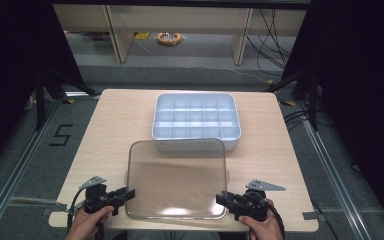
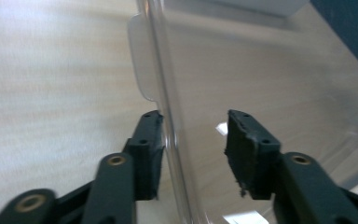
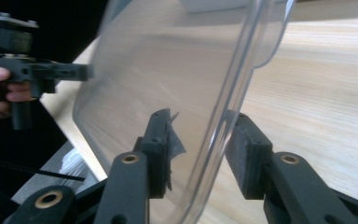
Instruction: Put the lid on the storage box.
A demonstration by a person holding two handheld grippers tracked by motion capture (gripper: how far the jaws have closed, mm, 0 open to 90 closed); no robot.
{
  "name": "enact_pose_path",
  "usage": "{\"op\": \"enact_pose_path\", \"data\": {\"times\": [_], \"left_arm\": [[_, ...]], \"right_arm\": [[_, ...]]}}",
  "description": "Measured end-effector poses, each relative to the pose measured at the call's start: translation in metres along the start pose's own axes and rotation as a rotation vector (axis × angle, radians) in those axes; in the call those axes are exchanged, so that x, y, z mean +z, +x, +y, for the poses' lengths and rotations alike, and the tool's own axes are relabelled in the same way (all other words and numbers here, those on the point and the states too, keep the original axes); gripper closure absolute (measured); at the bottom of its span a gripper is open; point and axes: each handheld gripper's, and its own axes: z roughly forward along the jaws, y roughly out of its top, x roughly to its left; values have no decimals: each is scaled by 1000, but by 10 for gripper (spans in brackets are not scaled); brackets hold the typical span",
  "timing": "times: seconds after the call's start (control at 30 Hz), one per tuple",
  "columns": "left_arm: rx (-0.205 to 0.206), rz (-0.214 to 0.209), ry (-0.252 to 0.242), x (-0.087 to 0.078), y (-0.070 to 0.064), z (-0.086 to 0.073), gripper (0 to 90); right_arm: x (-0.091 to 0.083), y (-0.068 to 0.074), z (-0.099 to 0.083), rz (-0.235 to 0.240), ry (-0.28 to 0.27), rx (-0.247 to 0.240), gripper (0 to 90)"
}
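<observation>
A clear plastic lid [image 1: 177, 180] lies at the front middle of the table, its far edge over the front wall of a white compartment tray [image 1: 155, 125]. My left gripper [image 1: 130, 194] is at the lid's near left corner. In the left gripper view it [image 2: 195, 135] stands open astride the lid's rim [image 2: 165, 93], which runs close to one jaw. My right gripper [image 1: 221, 198] is at the near right corner. In the right gripper view it [image 3: 200, 135] is open too, with the lid's edge [image 3: 233, 84] between its jaws. The left gripper [image 3: 74, 72] appears across the lid there.
The light wooden table [image 1: 115, 130] has bare strips on both sides of the tray and lid. Black curtains flank the table. Beyond its far edge are grey floor, wooden shelf legs and cables.
</observation>
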Motion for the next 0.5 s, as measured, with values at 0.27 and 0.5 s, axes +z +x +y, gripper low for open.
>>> {"op": "enact_pose_path", "data": {"times": [0.27,0.5], "left_arm": [[26,-20,-77,-9,-9,3,732],[64,-37,-116,-14,-21,8,745]], "right_arm": [[-3,3,2,-135,42,-53,645],[-9,2,8,-135,-2,-48,653]]}}
